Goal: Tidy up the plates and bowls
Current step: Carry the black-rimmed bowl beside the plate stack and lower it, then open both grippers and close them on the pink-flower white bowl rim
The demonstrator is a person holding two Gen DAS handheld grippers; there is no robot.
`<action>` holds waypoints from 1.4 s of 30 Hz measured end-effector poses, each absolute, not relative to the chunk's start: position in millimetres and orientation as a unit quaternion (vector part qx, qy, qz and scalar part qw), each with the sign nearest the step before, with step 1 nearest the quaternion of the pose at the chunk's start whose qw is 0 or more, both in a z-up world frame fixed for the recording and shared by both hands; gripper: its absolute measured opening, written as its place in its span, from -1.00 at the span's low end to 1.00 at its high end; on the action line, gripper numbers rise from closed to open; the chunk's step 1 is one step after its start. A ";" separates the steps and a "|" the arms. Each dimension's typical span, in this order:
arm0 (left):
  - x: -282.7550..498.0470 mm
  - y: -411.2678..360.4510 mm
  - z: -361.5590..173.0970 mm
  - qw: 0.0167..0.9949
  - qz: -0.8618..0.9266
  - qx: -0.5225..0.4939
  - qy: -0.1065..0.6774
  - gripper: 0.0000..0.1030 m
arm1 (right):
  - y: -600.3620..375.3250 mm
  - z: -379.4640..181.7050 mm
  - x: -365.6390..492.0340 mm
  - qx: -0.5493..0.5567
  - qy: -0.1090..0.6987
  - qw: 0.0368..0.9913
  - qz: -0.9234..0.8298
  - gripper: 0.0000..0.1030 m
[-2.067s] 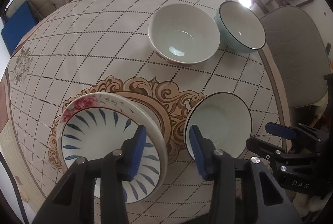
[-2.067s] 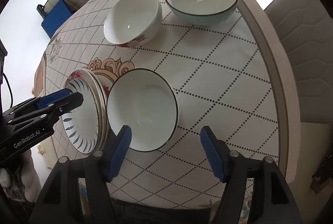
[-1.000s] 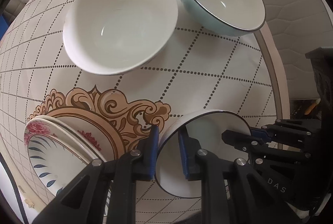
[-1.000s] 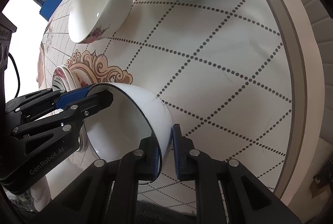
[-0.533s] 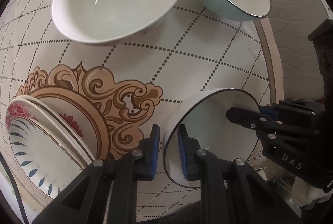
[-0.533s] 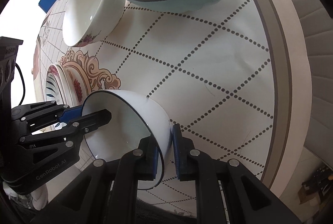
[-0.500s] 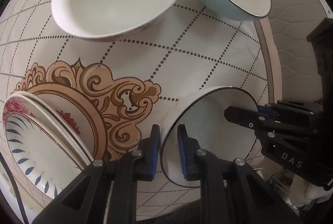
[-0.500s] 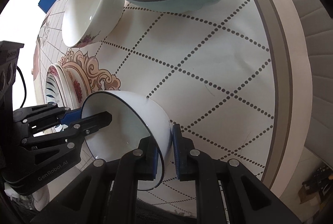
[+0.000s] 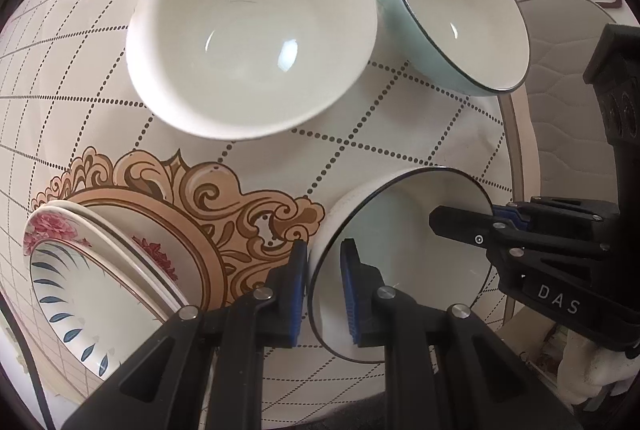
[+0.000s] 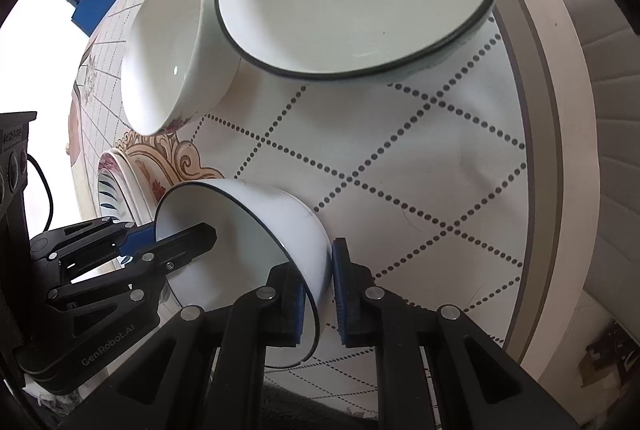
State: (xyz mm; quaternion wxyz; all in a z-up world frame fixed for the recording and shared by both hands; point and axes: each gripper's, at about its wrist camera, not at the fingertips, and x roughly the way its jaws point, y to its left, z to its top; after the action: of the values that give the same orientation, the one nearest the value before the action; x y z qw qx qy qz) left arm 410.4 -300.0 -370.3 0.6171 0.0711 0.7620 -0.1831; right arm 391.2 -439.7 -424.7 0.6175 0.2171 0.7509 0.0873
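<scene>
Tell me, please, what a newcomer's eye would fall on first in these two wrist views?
First, the small black-rimmed bowl near the table's edge, tilted and pinched on opposite sides of its rim by the left gripper and the right gripper. Beyond it stand a wide white bowl and a pale blue black-rimmed bowl, side by side. To the left lies a stack of flowered plates on the patterned tablecloth.

You can read two markings, each on a gripper body seen from the other wrist: white letters "DAS" on the black plastic right gripper [image 9: 496,220] in your left wrist view, and pale lettering "GenRobot.AI" on the black plastic left gripper [image 10: 160,238] in your right wrist view
</scene>
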 end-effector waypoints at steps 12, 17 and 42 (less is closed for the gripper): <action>409.3 -296.7 -387.1 0.609 -0.183 0.066 0.769 -0.72 | -446.9 -427.9 395.0 0.197 0.764 0.608 0.086 -0.73; 418.5 -289.8 -377.1 0.618 -0.148 0.080 0.768 -0.64 | -446.7 -425.7 396.4 0.197 0.767 0.603 0.095 -0.70; 516.1 -225.7 -325.1 0.717 -0.064 -0.011 0.694 0.62 | -423.6 -318.5 543.0 0.049 0.704 0.679 0.203 0.23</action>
State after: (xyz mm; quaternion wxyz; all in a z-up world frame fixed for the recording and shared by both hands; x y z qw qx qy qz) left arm 516.1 -225.7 -325.1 0.7168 -0.0106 0.6942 -0.0641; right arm 543.0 -423.6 -318.5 0.6791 0.0490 0.7039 0.2026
